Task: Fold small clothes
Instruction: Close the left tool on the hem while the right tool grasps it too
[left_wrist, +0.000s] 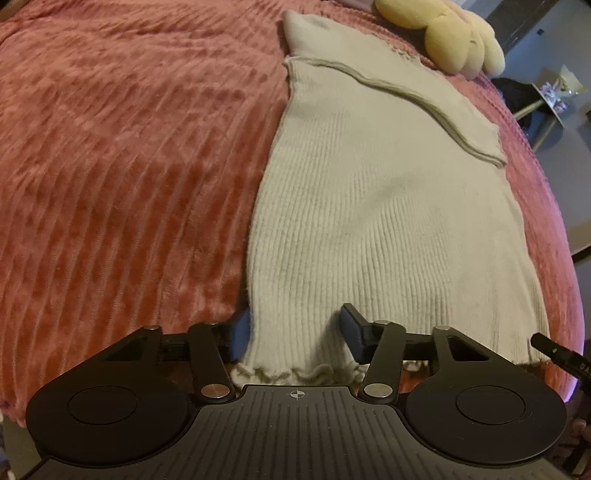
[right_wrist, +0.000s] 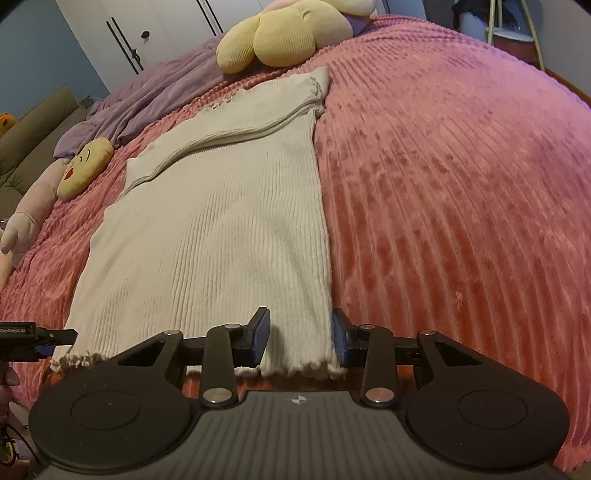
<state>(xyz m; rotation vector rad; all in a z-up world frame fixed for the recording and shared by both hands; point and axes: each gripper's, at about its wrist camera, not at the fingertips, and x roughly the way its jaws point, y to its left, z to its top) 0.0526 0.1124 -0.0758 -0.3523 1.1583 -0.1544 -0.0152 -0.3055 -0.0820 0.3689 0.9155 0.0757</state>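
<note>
Cream ribbed top (left_wrist: 369, 206) lies flat on the pink ribbed blanket (left_wrist: 129, 166), lettuce-edged hem nearest both cameras, sleeves folded in across the upper part. Seen from the right wrist, the same top (right_wrist: 221, 229) runs away toward a yellow flower pillow (right_wrist: 284, 33) at the far end; a purple throw (right_wrist: 147, 96) and a small yellow face cushion (right_wrist: 86, 166) sit off to the left.

Left gripper (left_wrist: 293, 332) – at the hem's left corner. Fingers apart, one on each side of a strip of the hem; the left finger is partly hidden behind the fabric edge. Cloth lies between them, but no pinch is visible – pads do not appear to press.

Right gripper (right_wrist: 301, 338) – at the hem's right corner. Fingers apart, narrower gap, straddling the right edge strip; the right pad (right_wrist: 340, 343) is touching or just beside the cloth edge. Cloth is not bunched or lifted.

Each gripper's tip shows at the edge of the other's view.
</note>
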